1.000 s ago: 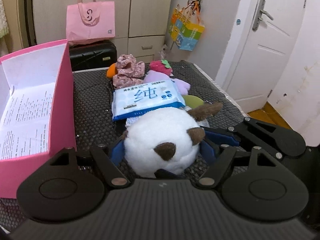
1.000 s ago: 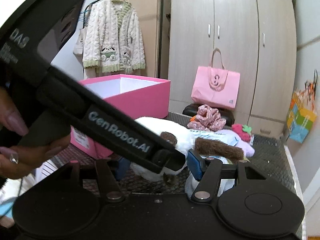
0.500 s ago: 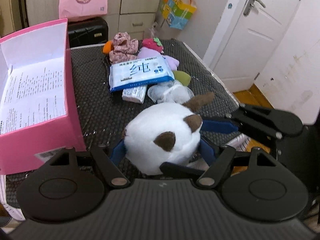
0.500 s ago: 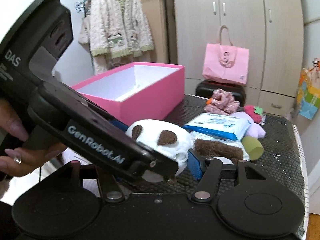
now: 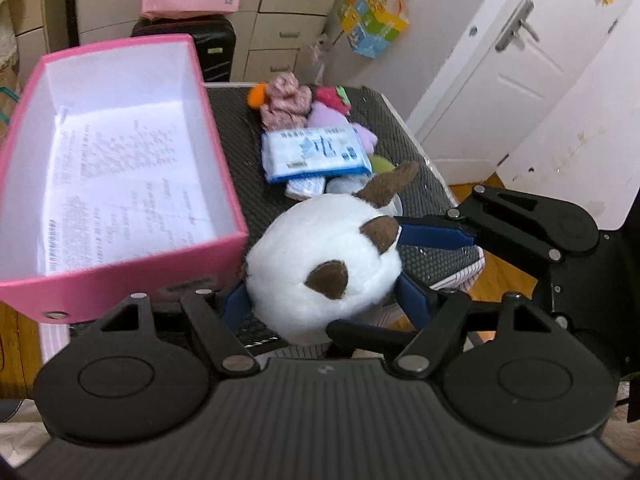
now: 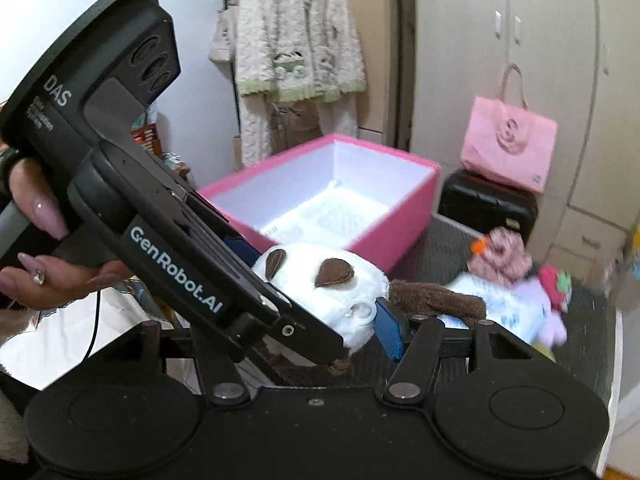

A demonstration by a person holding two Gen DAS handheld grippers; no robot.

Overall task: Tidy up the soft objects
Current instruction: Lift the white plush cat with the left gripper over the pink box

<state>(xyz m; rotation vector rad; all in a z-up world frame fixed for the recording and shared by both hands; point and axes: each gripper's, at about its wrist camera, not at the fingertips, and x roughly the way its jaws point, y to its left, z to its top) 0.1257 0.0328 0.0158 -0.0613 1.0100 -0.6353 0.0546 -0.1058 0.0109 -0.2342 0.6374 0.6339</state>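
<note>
White plush toy point(image 5: 320, 272) pinched by left gripper point(image 5: 324, 300), beside pink box point(image 5: 224, 148) edge

Your way into the pink box point(image 5: 120, 152) is open from above; only a printed sheet point(image 5: 120, 176) lies flat on its floor. Its near wall stands at ten o'clock, just beside the white plush point(image 5: 320, 264). At twelve o'clock, the wipes pack point(image 5: 316, 152) and small soft toys point(image 5: 288, 100) crowd the dark mat point(image 5: 240, 148), leaving a bare strip along the box.
</note>
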